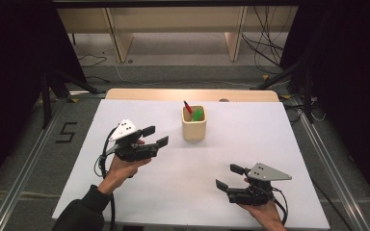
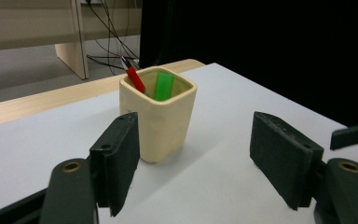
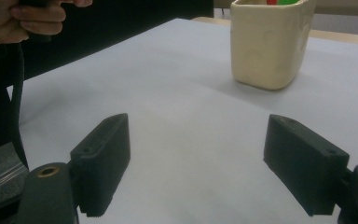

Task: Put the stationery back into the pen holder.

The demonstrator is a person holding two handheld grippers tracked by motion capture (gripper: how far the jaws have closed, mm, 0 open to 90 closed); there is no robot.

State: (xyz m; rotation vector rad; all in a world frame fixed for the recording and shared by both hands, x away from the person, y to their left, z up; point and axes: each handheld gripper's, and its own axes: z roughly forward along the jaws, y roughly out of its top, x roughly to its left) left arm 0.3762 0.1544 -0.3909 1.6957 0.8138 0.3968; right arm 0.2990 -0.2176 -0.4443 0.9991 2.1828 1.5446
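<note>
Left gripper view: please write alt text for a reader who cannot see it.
A cream square cup stands on a white table, seen between the open black jaws of the left gripper, which hold nothing. A red pen and a green item stick up inside the cup; cables and wooden furniture lie beyond the table.
</note>
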